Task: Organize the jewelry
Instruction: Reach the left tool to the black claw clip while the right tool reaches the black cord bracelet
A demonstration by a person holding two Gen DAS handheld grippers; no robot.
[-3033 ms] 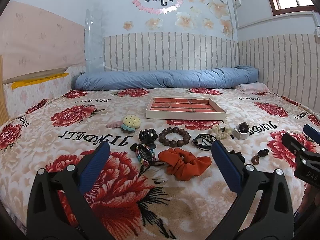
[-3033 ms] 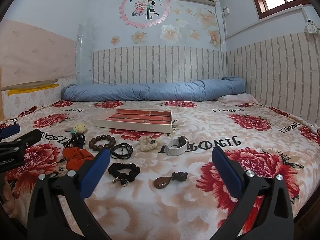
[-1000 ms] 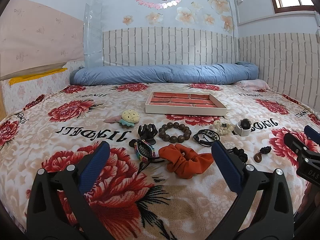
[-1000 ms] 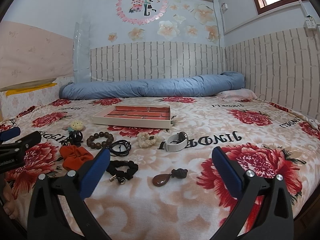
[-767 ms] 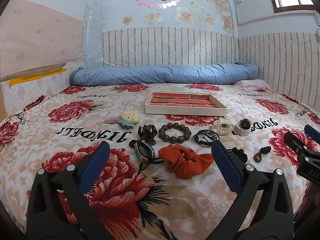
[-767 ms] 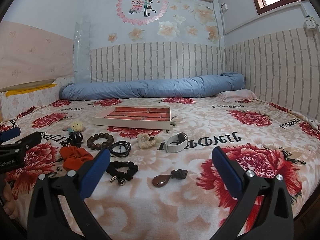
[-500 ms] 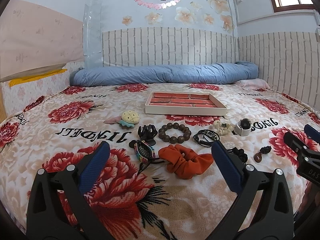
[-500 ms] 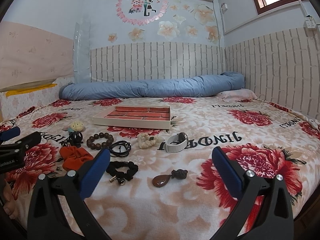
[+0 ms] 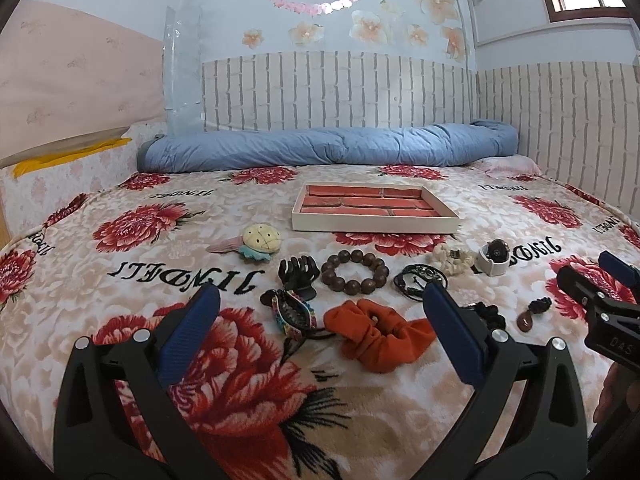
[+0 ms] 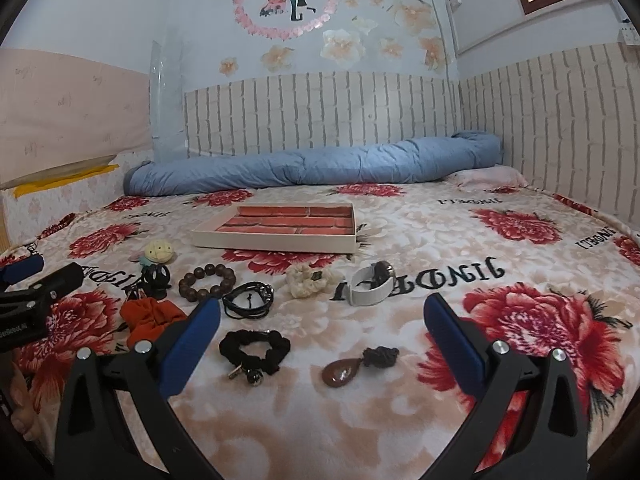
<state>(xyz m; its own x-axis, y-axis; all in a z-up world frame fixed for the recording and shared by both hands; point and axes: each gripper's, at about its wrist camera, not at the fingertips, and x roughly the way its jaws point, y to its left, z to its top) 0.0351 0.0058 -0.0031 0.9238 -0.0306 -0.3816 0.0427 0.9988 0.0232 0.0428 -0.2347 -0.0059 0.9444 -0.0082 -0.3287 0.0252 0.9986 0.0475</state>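
Several jewelry pieces lie on the floral blanket (image 9: 132, 368), just in front of the tray (image 9: 374, 223).
The wooden bead bracelet (image 9: 354, 272), orange scrunchie (image 9: 376, 332), black scrunchie (image 10: 254, 349) and pendant (image 10: 342, 372) rest loose; the left gripper (image 9: 320, 334) and right gripper (image 10: 320, 334) hover spread wide, holding nothing.

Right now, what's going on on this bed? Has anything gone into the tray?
Nothing is sorted so far. Both the left gripper and the right gripper hover open and empty over the floral blanket. The compartmented tray shows only its brick-pattern lining. In front of it lie the wooden bead bracelet, orange scrunchie, black scrunchie, brown teardrop pendant, cream scrunchie and white-strapped watch, all loose on the blanket.
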